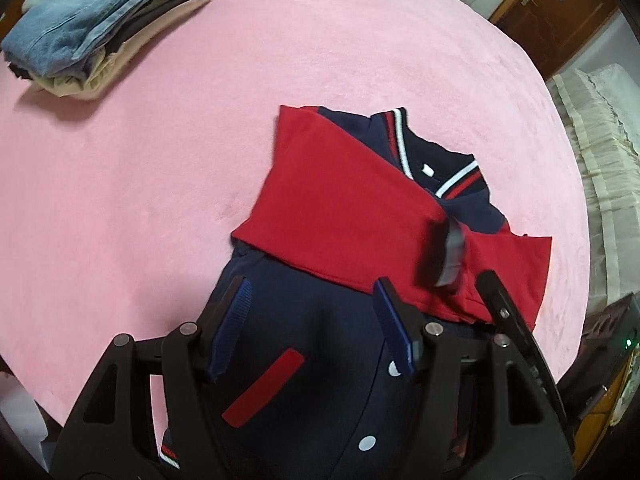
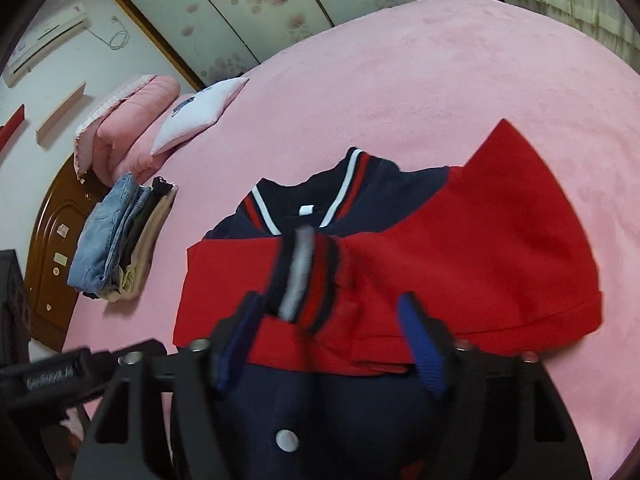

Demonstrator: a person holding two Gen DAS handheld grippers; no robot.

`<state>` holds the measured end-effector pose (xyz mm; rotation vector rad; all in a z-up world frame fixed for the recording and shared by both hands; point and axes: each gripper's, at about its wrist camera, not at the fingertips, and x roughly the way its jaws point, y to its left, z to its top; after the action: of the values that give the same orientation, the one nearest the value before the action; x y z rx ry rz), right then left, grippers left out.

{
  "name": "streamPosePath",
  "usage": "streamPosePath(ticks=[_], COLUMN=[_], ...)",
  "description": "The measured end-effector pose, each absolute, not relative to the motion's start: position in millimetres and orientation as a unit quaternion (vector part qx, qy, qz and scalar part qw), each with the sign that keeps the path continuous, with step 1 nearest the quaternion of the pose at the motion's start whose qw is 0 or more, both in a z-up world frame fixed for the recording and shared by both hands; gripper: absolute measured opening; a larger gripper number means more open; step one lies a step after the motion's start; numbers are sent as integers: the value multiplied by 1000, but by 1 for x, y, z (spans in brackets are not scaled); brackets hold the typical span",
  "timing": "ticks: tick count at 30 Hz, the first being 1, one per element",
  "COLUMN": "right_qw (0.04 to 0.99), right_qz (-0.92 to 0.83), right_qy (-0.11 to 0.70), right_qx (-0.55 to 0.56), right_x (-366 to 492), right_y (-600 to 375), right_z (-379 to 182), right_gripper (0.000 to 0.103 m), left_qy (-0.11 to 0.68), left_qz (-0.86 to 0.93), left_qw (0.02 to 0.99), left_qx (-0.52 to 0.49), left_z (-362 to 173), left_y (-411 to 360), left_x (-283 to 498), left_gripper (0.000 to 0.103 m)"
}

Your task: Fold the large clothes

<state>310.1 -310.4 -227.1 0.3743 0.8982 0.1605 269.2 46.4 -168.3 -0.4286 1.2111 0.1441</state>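
A navy baseball jacket point(image 1: 312, 320) with red sleeves point(image 1: 344, 216) lies on the pink bed point(image 1: 160, 184), collar away from me, both sleeves folded across the chest. It shows in the right wrist view point(image 2: 440, 248) too. My left gripper point(image 1: 316, 316) is open, hovering above the navy front near the snap buttons. My right gripper point(image 2: 332, 336) is open above the sleeve cuff point(image 2: 304, 272), which looks blurred; nothing sits between the pads. One right finger point(image 1: 508, 316) shows in the left wrist view beside the cuff point(image 1: 448, 252).
A stack of folded clothes point(image 1: 104, 24) with jeans on top sits at the bed's far left; it also shows in the right wrist view point(image 2: 120, 236). Pillows point(image 2: 160, 120) lie by the wooden headboard point(image 2: 52, 240). The bed edge is near on the right.
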Motion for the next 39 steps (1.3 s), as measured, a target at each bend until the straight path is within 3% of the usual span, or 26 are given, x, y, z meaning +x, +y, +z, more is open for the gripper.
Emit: streamPosePath(ticks=[3, 5, 9, 16, 21, 22, 23, 26, 33, 39], right_qw=[885, 890, 891, 892, 869, 863, 860, 859, 859, 862], right_qz=[71, 59, 31, -24, -39, -39, -38, -27, -13, -15], right_qy=[428, 424, 430, 429, 466, 478, 485, 491, 498, 495], right_qx=[168, 155, 140, 142, 161, 157, 152, 141, 119, 110], right_x=[292, 270, 245, 217, 220, 222, 224, 227, 231, 234], right_y=[-310, -315, -341, -374, -383, -383, -383, -381, -386, -388], right_z=[-222, -219, -195, -204, -230, -235, -239, -244, -253, -258], right_gripper=[87, 89, 90, 90, 90, 90, 90, 90, 87, 82], left_qy=[570, 573, 583, 595, 591, 585, 578, 557, 458, 389], left_qz=[29, 2, -37, -26, -5, 0, 6, 18, -21, -6], left_qw=[797, 795, 784, 780, 788, 795, 803, 820, 879, 908], left_qx=[-199, -200, -209, -194, -172, -160, -146, -126, -128, -155], left_z=[-168, -170, -180, -207, -223, -221, -218, -206, -139, -90], left_y=[34, 22, -7, -52, -69, -73, -78, -86, -106, -79], left_x=[276, 282, 298, 323, 331, 330, 331, 333, 333, 330], left_gripper=[61, 61, 61, 61, 44, 38, 25, 11, 9, 9])
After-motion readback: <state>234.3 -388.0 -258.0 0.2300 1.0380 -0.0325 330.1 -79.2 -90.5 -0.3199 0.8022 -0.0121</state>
